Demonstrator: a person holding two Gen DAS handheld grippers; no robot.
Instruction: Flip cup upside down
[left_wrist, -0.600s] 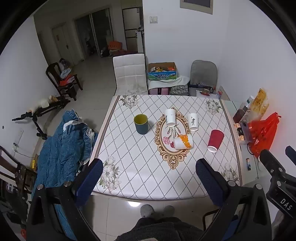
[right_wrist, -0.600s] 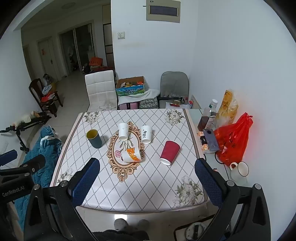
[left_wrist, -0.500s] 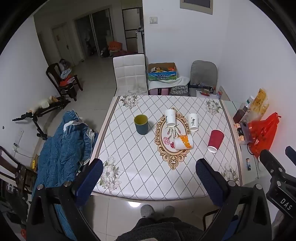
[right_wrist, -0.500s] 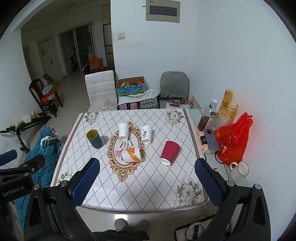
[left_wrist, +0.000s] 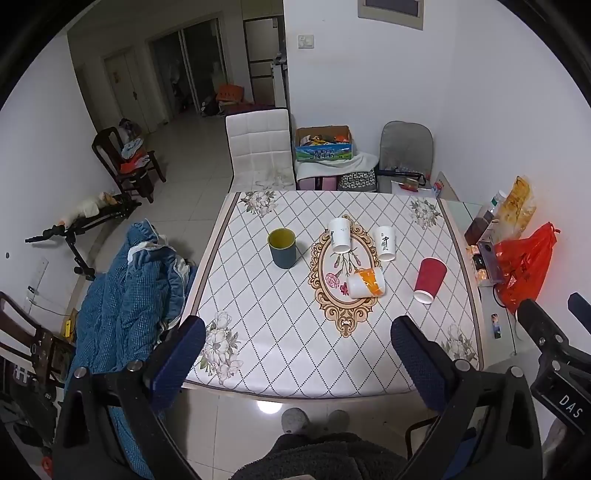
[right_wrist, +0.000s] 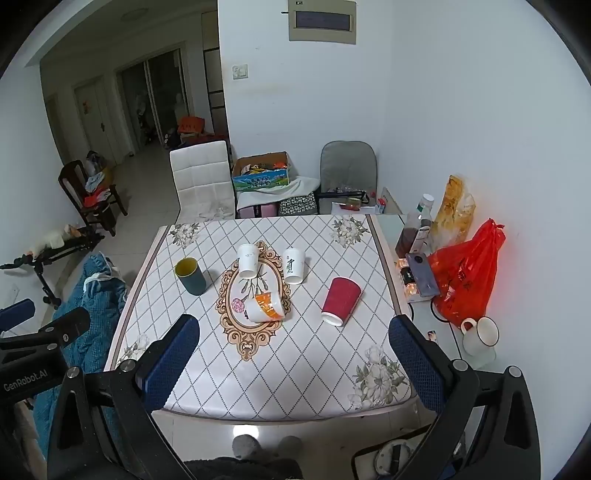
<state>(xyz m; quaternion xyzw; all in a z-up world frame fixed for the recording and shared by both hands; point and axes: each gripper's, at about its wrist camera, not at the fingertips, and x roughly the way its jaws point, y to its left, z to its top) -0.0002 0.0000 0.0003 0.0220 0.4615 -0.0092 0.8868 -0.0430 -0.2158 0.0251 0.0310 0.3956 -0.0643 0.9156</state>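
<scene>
Two spread grippers held back from a table of cups.

Left wrist view: the left gripper (left_wrist: 298, 354), its base cut off by the lower edge, hangs over the tabletop's (left_wrist: 280, 354) near edge, blue-padded fingers wide apart, holding nothing. The dark green cup (left_wrist: 282, 248) stands mouth-up toward the left edge.
Right wrist view: the right gripper (right_wrist: 293, 354), likewise cropped, hovers at the near edge, spread and empty. The red cup (right_wrist: 340, 301) and orange-white cup (right_wrist: 265, 305) lie on their sides mid-table; two white paper cups (right_wrist: 247, 259) stand behind them, lettering unreadable.
</scene>
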